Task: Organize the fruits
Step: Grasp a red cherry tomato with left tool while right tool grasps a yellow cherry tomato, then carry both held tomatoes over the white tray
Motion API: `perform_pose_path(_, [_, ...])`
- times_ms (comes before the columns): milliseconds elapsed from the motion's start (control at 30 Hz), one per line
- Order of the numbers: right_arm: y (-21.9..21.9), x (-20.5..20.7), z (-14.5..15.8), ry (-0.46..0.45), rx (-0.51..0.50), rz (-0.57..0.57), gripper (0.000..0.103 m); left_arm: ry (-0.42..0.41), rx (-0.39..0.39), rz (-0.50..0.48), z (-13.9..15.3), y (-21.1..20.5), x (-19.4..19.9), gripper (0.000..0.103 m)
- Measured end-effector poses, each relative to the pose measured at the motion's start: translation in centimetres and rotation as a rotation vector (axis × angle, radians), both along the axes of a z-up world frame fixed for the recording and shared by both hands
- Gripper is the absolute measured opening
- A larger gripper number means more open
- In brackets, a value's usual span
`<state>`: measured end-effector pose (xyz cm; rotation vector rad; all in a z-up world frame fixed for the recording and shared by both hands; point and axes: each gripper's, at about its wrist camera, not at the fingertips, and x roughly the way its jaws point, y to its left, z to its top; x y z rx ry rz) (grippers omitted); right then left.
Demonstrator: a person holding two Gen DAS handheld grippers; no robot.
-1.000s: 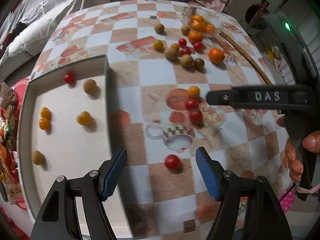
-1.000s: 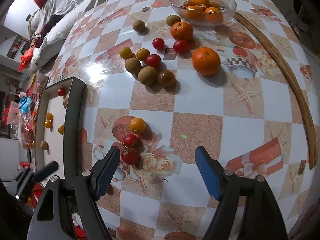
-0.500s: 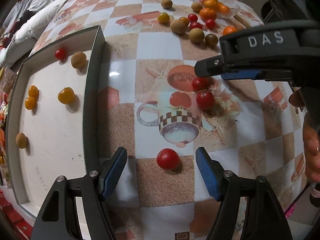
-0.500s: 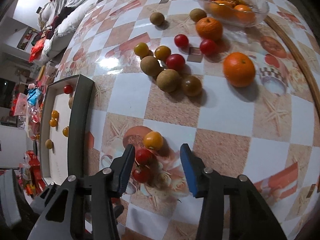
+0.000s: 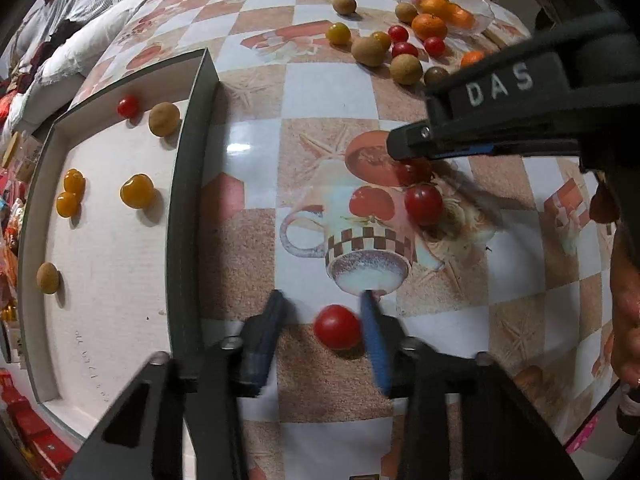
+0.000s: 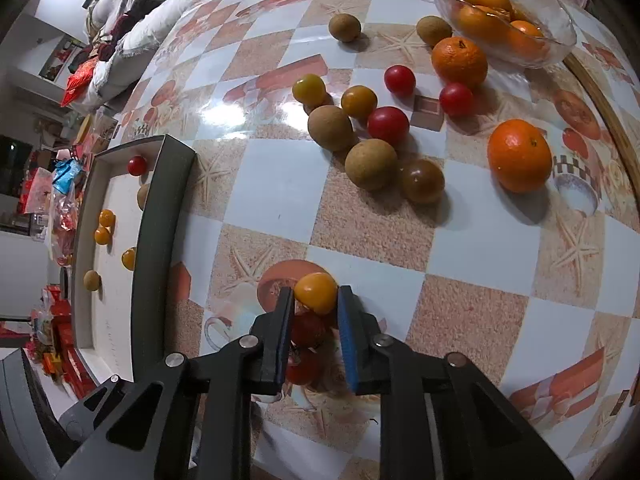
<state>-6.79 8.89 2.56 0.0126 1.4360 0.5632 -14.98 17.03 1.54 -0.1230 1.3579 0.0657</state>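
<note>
My left gripper (image 5: 324, 320) is closing around a red cherry tomato (image 5: 337, 327) on the tablecloth; its right pad touches the tomato and a gap stays on the left. My right gripper (image 6: 316, 300) is shut on a yellow cherry tomato (image 6: 316, 293), with two red tomatoes (image 6: 307, 330) under its fingers. The right gripper also shows in the left wrist view (image 5: 408, 146), above two red tomatoes (image 5: 423, 204). A grey-rimmed white tray (image 5: 188, 184) to the left holds several small fruits.
Loose longans, tomatoes and oranges (image 6: 370, 164) lie further back on the checked table. A glass bowl (image 6: 560, 24) with oranges stands at the far right. A wooden strip (image 6: 612, 120) runs along the right edge. Bedding and clutter lie beyond the table's left side.
Both grippers have narrowed. The right one closed on the yellow tomato. The left one moved forward and closed in around the red tomato.
</note>
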Motion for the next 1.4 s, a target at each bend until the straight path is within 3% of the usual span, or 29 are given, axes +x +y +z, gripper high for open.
perform_pose_path(33, [0.0, 0.0, 0.0, 0.002, 0.002, -0.003, 0.023, -0.002, -0.019, 0.002, 0.0, 0.3, 0.0, 0.024])
perform_pose_path(233, [-0.7, -0.4, 0.3, -0.003, 0.019, -0.019, 0.023, -0.001, -0.117, 0.029, 0.2, 1.9, -0.1, 0.024])
perform_pose_path(400, [-1.8, -0.8, 0.8, -0.004, 0.035, -0.036, 0.023, -0.002, -0.155, 0.022, 0.9, 2.6, 0.0, 0.024])
perform_pose_path(967, [-3.1, -2.5, 2.9, -0.013, 0.048, -0.052, 0.023, -0.061, -0.161, 0.021, 4.4, 4.2, -0.1, 0.024])
perform_pose_path(1400, [0.3, -4.0, 4.3, -0.024, 0.06, 0.007, 0.023, -0.078, -0.126, 0.1, 5.1, 8.9, -2.3, 0.024])
